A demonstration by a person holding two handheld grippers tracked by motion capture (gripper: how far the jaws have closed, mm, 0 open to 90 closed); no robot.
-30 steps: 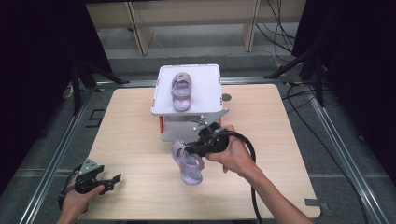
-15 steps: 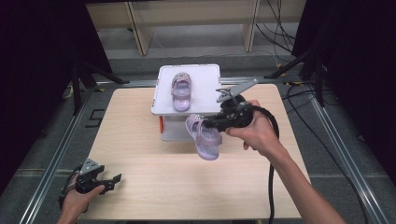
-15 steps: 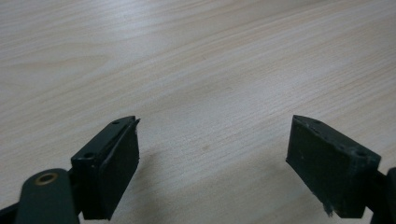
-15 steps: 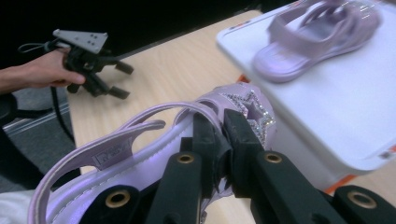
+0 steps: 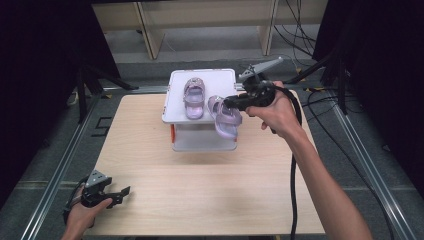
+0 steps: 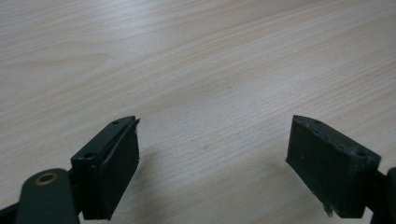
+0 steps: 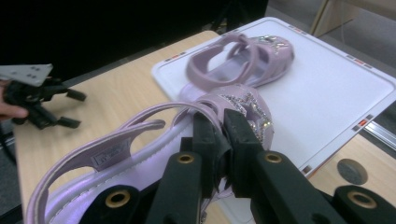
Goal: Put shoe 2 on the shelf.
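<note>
A purple sandal [image 5: 223,117] rides in the right hand-held gripper [image 5: 235,103], lifted off the tabletop [image 5: 200,190] within the last second and carried up and away from the person to the near right edge of a white box lid [image 5: 220,80]. The jaws are pinched tight on the sandal's side near its glittered toe strap, and in the right gripper view the heel strap hangs back toward the camera. Just beyond the jaws its mate, a second purple sandal [image 5: 193,97], already lies flat on the lid. The carried sandal overlaps the lid's edge but appears still in the air, so the pairing looks one set-down short of done, with open lid surface ahead of the jaws. Well back at the tabletop's near left corner, the left hand-held gripper [image 5: 122,192] has not moved, jaws spread wide over bare wood and holding nothing.
</note>
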